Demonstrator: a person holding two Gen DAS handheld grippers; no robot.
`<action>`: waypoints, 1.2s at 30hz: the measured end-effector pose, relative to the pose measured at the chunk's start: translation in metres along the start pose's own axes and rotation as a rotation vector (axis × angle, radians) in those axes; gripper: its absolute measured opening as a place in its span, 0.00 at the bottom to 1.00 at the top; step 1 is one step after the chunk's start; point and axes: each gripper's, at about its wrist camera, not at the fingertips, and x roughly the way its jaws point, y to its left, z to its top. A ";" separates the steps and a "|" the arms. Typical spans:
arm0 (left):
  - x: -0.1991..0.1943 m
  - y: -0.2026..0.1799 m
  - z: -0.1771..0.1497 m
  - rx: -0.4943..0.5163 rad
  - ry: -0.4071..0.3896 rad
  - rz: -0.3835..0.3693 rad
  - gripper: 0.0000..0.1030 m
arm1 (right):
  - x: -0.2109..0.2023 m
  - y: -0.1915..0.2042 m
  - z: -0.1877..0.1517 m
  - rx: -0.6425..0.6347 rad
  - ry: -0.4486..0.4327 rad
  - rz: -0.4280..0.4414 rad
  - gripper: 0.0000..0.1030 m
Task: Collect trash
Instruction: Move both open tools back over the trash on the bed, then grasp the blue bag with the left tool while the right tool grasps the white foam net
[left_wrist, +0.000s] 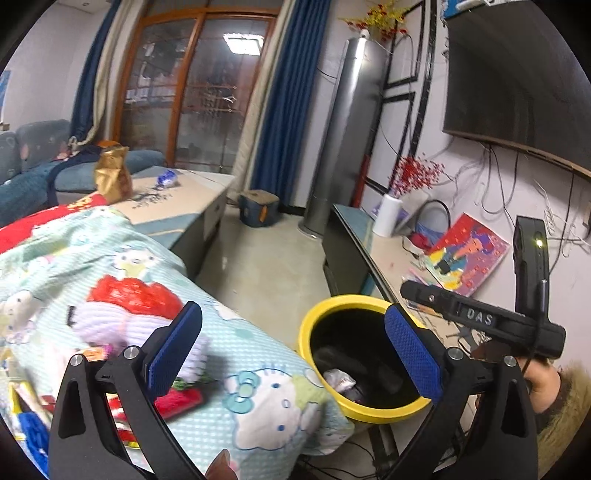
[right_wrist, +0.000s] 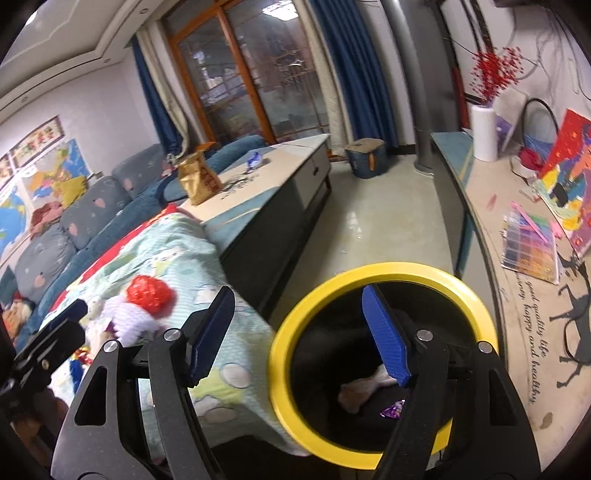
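Note:
A yellow-rimmed black bin (left_wrist: 314, 321) stands beside a cartoon-print cloth (left_wrist: 236, 354); it holds crumpled wrappers (left_wrist: 341, 380). In the right wrist view the bin (right_wrist: 295, 321) holds a pale wrapper (right_wrist: 354, 395) and a purple one (right_wrist: 393, 410). My left gripper (left_wrist: 291, 354) is open and empty, between the cloth and the bin. My right gripper (right_wrist: 299, 332) is open and empty over the bin's rim; its body (left_wrist: 480, 317) shows in the left view. Red (right_wrist: 149, 295) and lilac (right_wrist: 129, 321) wrappers lie on the cloth, with more at the left (left_wrist: 177, 400).
A coffee table (right_wrist: 280, 173) behind the cloth carries a gold bag (right_wrist: 197, 177) and a blue wrapper (right_wrist: 255, 158). A TV cabinet (right_wrist: 491, 229) on the right holds a white vase (right_wrist: 484, 133) and paintings. A sofa (right_wrist: 74, 214) is at left, a box (right_wrist: 365, 157) on the floor.

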 end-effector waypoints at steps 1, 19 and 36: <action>-0.002 0.002 0.001 -0.004 -0.005 0.005 0.94 | -0.001 0.003 -0.001 -0.006 -0.001 0.007 0.62; -0.062 0.071 -0.002 -0.104 -0.093 0.189 0.94 | -0.001 0.086 -0.020 -0.135 0.045 0.179 0.63; -0.105 0.128 -0.015 -0.202 -0.110 0.325 0.94 | 0.011 0.168 -0.042 -0.272 0.115 0.324 0.64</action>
